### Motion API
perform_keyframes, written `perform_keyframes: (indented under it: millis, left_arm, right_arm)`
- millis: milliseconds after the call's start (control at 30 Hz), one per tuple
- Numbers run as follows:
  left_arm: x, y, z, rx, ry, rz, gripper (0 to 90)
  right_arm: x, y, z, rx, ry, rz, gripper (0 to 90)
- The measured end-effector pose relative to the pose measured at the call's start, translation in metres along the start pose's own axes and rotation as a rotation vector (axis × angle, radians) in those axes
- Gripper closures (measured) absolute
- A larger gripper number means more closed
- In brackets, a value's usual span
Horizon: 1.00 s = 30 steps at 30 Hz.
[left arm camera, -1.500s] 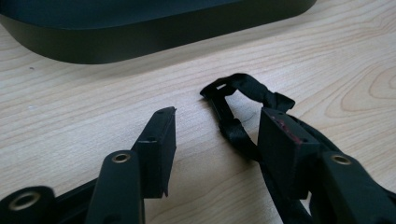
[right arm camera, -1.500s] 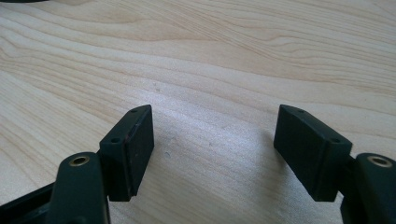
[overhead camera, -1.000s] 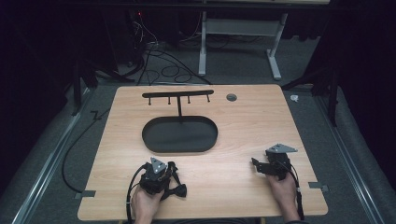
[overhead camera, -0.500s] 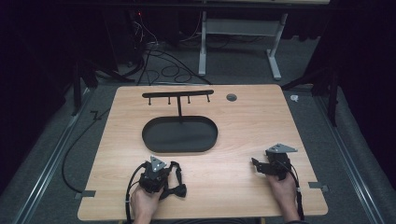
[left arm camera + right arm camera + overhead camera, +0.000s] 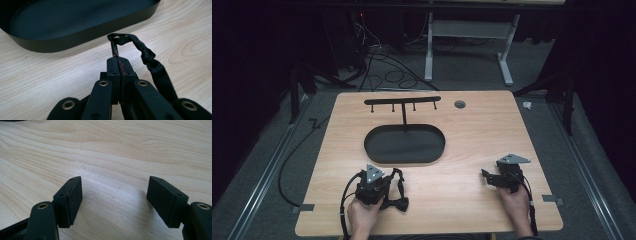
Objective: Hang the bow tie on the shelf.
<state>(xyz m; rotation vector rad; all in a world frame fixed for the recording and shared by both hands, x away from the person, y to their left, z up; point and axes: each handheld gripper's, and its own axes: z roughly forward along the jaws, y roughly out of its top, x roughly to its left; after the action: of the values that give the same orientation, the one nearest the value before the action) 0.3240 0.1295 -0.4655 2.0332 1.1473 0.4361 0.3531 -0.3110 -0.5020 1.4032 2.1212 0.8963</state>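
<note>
Little is seen to have moved since the earlier frames: both grippers are kept near the six o'clock edge of the light wooden table (image 5: 472, 130). The left gripper (image 5: 117, 55) is clenched on the thin band of a black fabric bow tie (image 5: 394, 202), which lies on the wood just beside it, at six o'clock from the black oval metal tray (image 5: 404, 145) and its hooked T-shaped stand (image 5: 402, 102); the right gripper (image 5: 113, 200) is held released over bare wood at four o'clock. The band is best lifted slowly and kept taut, so that its loop can be guided over a hook without slipping.
</note>
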Motion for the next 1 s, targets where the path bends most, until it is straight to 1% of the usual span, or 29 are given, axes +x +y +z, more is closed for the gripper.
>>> perform_keyframes:
  millis: [33, 133, 300, 467, 533, 667, 833, 933, 1000]
  left_arm:
    - [0.001, 0.002, -0.003, -0.008, -0.007, -0.002, 88.8]
    - [0.001, 0.004, -0.007, -0.022, -0.010, -0.002, 88.8]
    - [0.001, 0.010, -0.014, -0.045, -0.020, 0.006, 88.8]
    - [0.001, 0.015, -0.018, -0.055, -0.027, 0.016, 88.8]
    - [0.001, 0.019, -0.022, -0.063, -0.029, 0.026, 88.8]
    - [0.002, 0.023, -0.024, -0.076, -0.033, 0.025, 88.8]
    - [0.005, 0.031, -0.028, -0.090, -0.050, 0.022, 88.8]
    - [0.006, 0.038, -0.031, -0.096, -0.060, 0.030, 88.8]
    - [0.007, 0.041, -0.032, -0.107, -0.073, 0.025, 88.8]
  right_arm:
    - [0.000, 0.000, 0.000, 0.001, 0.000, 0.002, 29.8]
    - [0.000, 0.000, 0.000, 0.001, 0.000, 0.002, 29.8]
    - [0.000, 0.000, 0.000, 0.000, 0.000, 0.002, 29.8]
    - [0.000, 0.000, 0.000, 0.000, 0.000, 0.001, 29.8]
    - [0.000, 0.000, 0.000, 0.000, 0.000, 0.000, 29.8]
    - [0.000, 0.000, 0.000, 0.000, 0.000, 0.001, 29.8]
    - [0.000, 0.000, 0.000, 0.000, 0.001, 0.001, 29.8]
    - [0.000, 0.000, 0.000, 0.000, 0.001, 0.001, 29.8]
    - [0.000, 0.000, 0.000, -0.001, 0.001, 0.000, 29.8]
